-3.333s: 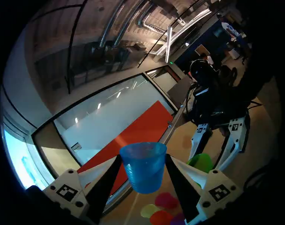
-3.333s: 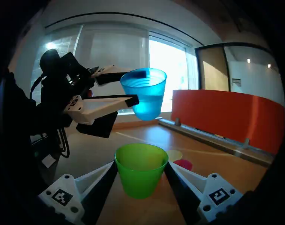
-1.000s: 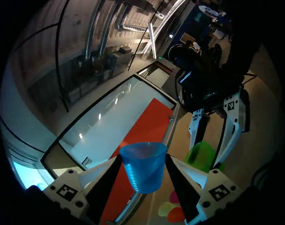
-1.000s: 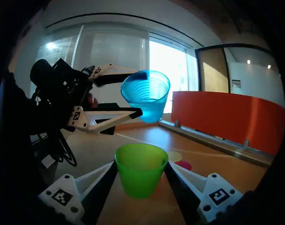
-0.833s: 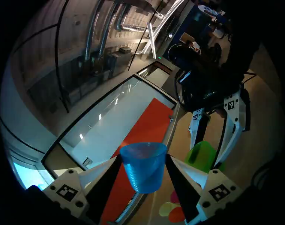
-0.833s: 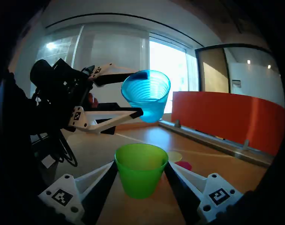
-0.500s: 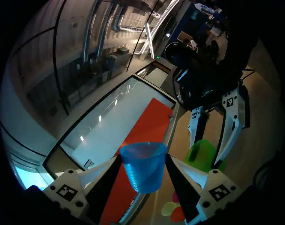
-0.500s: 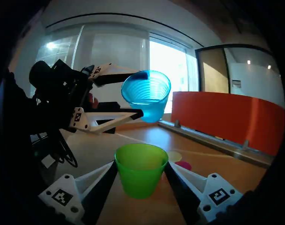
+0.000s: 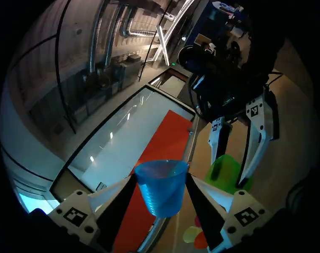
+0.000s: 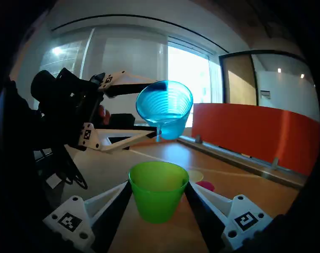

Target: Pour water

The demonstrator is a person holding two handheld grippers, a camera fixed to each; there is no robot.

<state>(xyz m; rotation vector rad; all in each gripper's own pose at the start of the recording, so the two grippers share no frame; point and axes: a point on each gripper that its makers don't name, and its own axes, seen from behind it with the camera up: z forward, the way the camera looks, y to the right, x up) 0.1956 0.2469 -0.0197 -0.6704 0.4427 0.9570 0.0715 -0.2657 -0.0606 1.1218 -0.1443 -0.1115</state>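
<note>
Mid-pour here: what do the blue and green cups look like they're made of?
The blue cup: likely thin translucent plastic, glossy; window light passes through and ribbed rings show inside. The green cup: probably plastic too, smooth, semi-matte, rim glowing faintly.

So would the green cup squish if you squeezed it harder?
Maybe: the green cup looks like thin plastic, so it might flex in the right gripper. It's likely light, so it could tip easily until water from the blue cup weighs it down.
</note>
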